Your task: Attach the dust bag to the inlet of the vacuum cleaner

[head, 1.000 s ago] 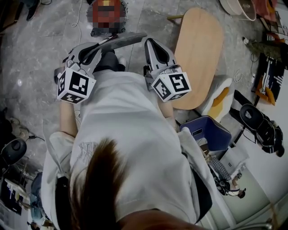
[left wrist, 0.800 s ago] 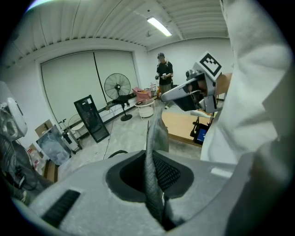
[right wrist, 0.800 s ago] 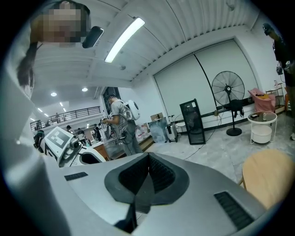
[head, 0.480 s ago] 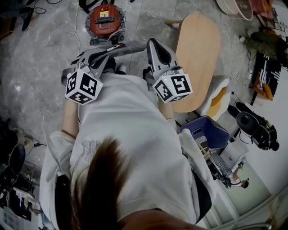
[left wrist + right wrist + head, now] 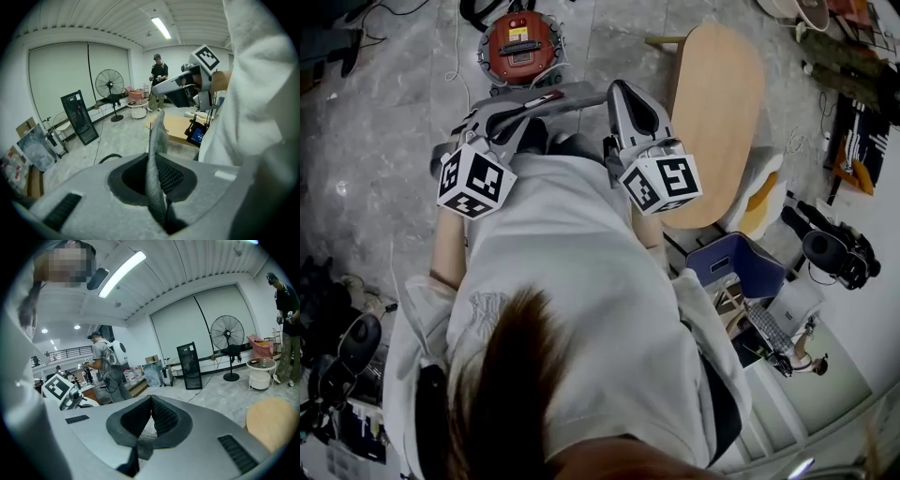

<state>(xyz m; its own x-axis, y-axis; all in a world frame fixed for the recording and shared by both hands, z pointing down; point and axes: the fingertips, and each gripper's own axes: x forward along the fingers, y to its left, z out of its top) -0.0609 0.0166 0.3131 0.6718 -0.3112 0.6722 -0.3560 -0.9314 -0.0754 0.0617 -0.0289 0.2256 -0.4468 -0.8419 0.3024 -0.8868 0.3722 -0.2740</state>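
Left tongs (image 5: 152, 161) are clamped on a limp grey dust bag (image 5: 157, 133), which pokes out edge-on past the tips, held up in front of the person's white shirt (image 5: 572, 272). Right tongs (image 5: 151, 401) are squeezed closed with nothing in them, just beside the bag's far end. The red vacuum cleaner (image 5: 517, 52) sits on the floor (image 5: 384, 103) just ahead, apart from the bag.

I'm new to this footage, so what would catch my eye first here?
A grey dust bag pinched in the left gripper, held out over the floor in the head view; the right gripper beside it is shut and empty. Beyond them sits a round red vacuum cleaner, with an oval wooden table to its right.
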